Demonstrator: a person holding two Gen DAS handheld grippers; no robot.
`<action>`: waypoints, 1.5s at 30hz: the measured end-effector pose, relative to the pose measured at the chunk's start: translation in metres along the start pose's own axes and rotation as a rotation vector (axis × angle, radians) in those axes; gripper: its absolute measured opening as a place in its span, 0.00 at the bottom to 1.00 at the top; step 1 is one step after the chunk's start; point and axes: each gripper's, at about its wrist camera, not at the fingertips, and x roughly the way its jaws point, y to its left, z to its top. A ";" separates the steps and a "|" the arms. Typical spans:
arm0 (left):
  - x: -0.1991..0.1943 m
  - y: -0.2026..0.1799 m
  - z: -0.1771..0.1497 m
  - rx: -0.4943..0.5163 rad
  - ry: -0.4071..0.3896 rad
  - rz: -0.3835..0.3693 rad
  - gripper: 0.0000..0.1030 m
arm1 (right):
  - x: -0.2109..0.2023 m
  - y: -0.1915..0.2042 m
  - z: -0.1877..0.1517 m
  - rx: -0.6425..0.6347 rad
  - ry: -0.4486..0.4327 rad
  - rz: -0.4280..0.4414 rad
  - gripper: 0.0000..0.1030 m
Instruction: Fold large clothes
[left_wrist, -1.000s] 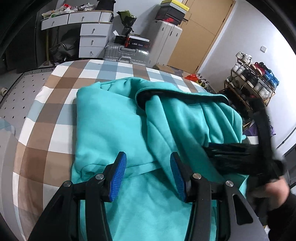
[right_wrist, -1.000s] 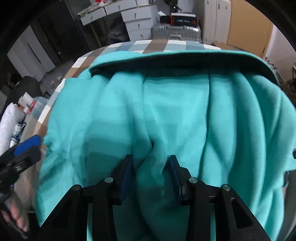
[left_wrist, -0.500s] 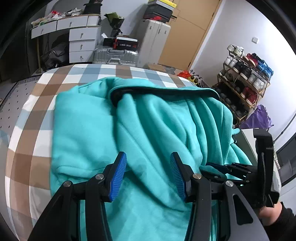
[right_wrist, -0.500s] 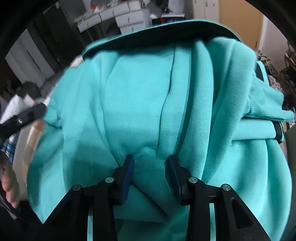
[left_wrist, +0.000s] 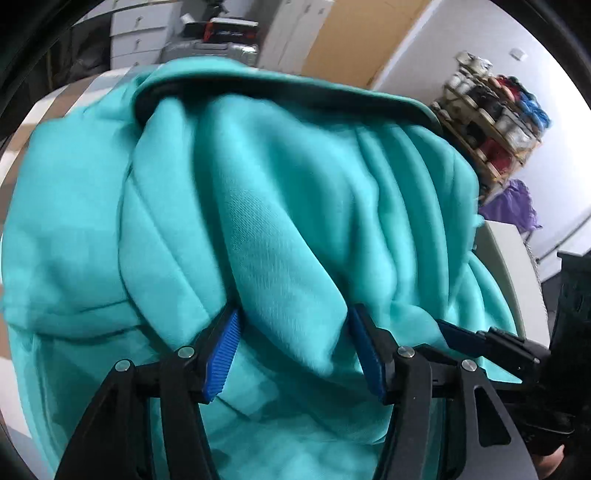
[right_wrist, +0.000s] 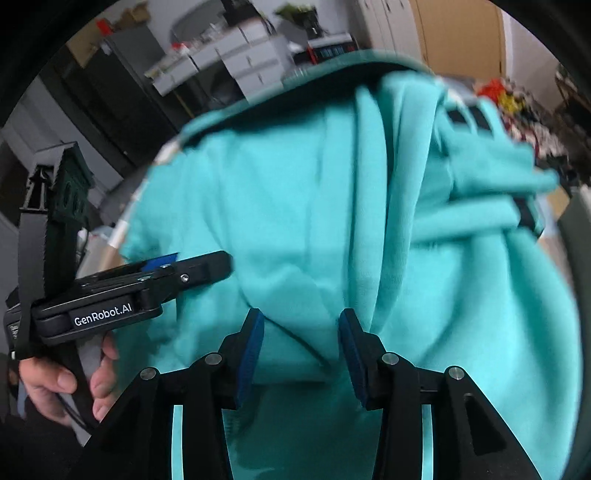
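A large teal sweatshirt (left_wrist: 295, 177) lies bunched in long folds on the checked bed cover (left_wrist: 55, 99), its dark-lined edge along the far side. My left gripper (left_wrist: 293, 332) has a thick fold between its blue pads; the jaws are opening and the pads ease off the cloth. In the right wrist view the same sweatshirt (right_wrist: 295, 184) fills the frame. My right gripper (right_wrist: 301, 332) still pinches a narrower fold, though its jaws are opening too. Each gripper shows in the other's view: the right gripper (left_wrist: 480, 339) close at the right, the left gripper (right_wrist: 184, 266) held by a hand (right_wrist: 55, 380).
Beyond the bed stand a silver suitcase (left_wrist: 210, 51), white drawers (right_wrist: 251, 62) and a wooden door. A shoe rack (left_wrist: 495, 122) and a purple bag (left_wrist: 513, 206) line the right wall. A pale box edge (left_wrist: 509, 258) sits beside the bed.
Both grippers have travelled across the bed with the teal cloth and sunk closer to it. The fold now fills both views, and both pairs of pads stand wider apart.
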 end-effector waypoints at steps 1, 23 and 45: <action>-0.002 0.002 0.000 -0.010 -0.002 -0.009 0.52 | 0.003 -0.003 -0.001 0.019 -0.015 0.014 0.45; -0.013 0.013 -0.004 0.033 0.043 0.001 0.52 | 0.022 0.016 0.174 -0.396 -0.025 -0.464 0.67; -0.009 0.024 0.002 -0.051 0.083 -0.101 0.52 | 0.016 0.019 0.126 -0.513 0.233 -0.160 0.57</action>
